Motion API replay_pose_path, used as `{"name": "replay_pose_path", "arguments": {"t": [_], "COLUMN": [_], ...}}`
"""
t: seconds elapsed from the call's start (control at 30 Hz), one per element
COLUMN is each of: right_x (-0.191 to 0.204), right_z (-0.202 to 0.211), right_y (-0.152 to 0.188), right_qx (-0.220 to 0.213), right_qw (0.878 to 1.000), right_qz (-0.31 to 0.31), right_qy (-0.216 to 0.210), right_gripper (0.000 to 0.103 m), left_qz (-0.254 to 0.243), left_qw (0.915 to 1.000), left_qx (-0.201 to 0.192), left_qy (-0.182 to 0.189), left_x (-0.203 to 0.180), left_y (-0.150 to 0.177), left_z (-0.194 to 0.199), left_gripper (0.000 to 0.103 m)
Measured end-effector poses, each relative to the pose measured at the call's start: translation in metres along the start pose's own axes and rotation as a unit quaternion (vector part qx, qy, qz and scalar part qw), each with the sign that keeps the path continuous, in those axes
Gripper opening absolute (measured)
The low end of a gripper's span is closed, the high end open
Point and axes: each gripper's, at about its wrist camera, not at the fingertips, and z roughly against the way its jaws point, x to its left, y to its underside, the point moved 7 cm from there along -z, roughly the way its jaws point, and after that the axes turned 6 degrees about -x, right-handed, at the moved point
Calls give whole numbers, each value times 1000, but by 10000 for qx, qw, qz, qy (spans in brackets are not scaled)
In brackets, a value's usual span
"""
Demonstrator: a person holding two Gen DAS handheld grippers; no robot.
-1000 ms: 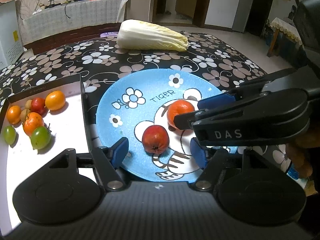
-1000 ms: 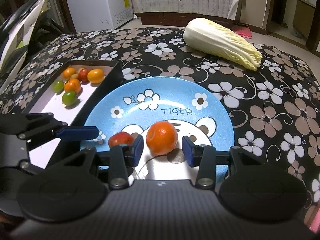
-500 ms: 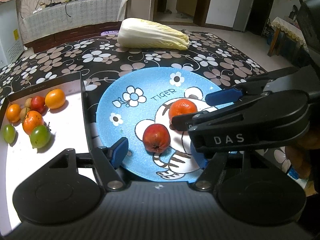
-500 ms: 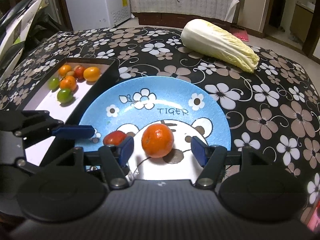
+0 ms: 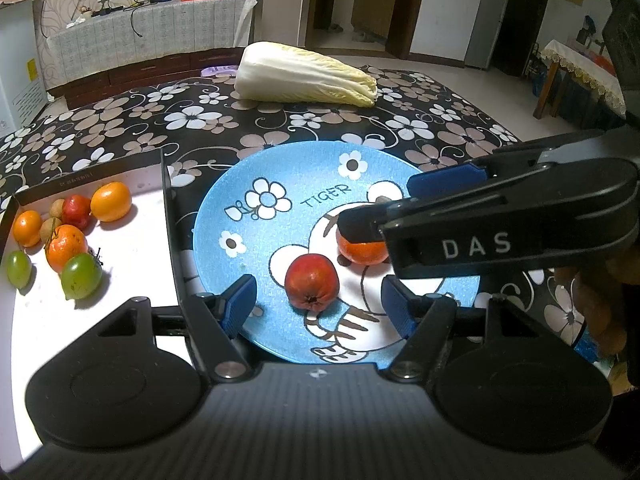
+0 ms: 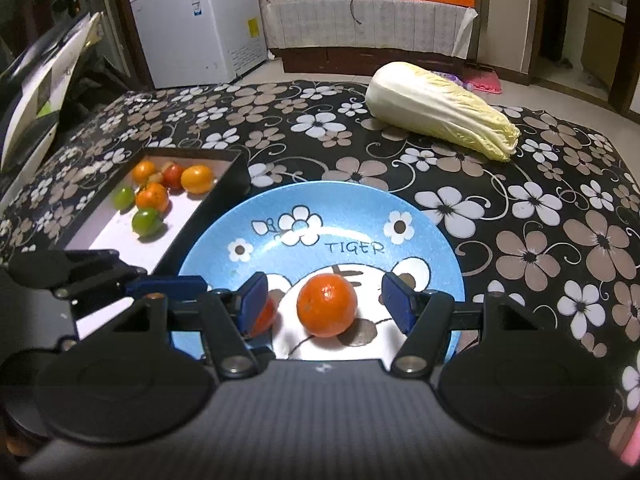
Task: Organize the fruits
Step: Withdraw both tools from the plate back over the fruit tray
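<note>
Now my right gripper stands apart around the mandarin on the blue plate — pads clear of its skin. My left gripper is open too, the red fruit between its fingers at twelve o'clock — untouched.

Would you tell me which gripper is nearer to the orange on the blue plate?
Right. The right gripper has the orange between its open jaws, untouched; the left gripper sits beside it, around the red fruit.

A home: chest freezer, doorways, floral tablecloth.
</note>
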Motion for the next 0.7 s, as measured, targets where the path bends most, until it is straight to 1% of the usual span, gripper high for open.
{"name": "replay_pose_path", "arguments": {"t": [0.23, 0.33, 0.53, 0.7], "right_x": [-2, 1, 10, 19], "right_z": [1, 2, 7, 6], "right_y": [-4, -8, -20, -26], "right_qx": [-131, -224, -545, -625], "right_qw": [9998, 9996, 9980, 9974], "right_qz": [-125, -166, -220, -187], "right_qy": [0, -72, -211, -308], "right_gripper": [65, 65, 65, 65], "left_qz": [19, 27, 104, 143], "left_qw": [10000, 9999, 9997, 9996], "left_qx": [-54, -112, -210, -239], "left_qy": [24, 45, 50, 25], "left_x": [0, 0, 5, 9], "left_y": [-1, -3, -6, -7], "left_z": [2, 5, 11, 14], "left_gripper": [74, 74, 74, 74]}}
